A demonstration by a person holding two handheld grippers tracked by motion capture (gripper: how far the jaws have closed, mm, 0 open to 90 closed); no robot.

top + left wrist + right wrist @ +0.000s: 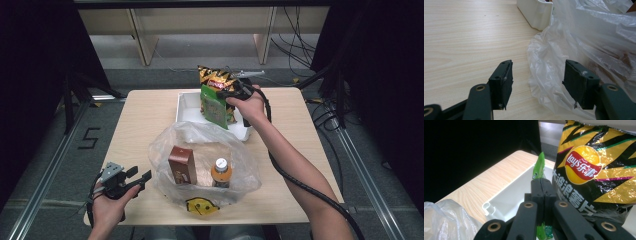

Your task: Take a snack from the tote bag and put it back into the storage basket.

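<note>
Now right gripper (541, 188) pinches green packet (214, 106) above white tray (186, 107); left gripper (537, 82) gapes empty

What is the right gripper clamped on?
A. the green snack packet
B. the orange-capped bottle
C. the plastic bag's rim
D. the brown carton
A: in the right gripper view the right gripper has its jaws pressed together on the edge of the green snack packet, above the white tray.

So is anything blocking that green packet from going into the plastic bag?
Nothing visible. The right gripper holds the green packet above the white tray, and the bag lies open just in front. A brown box and a bottle already stand inside, with room between them.
</note>
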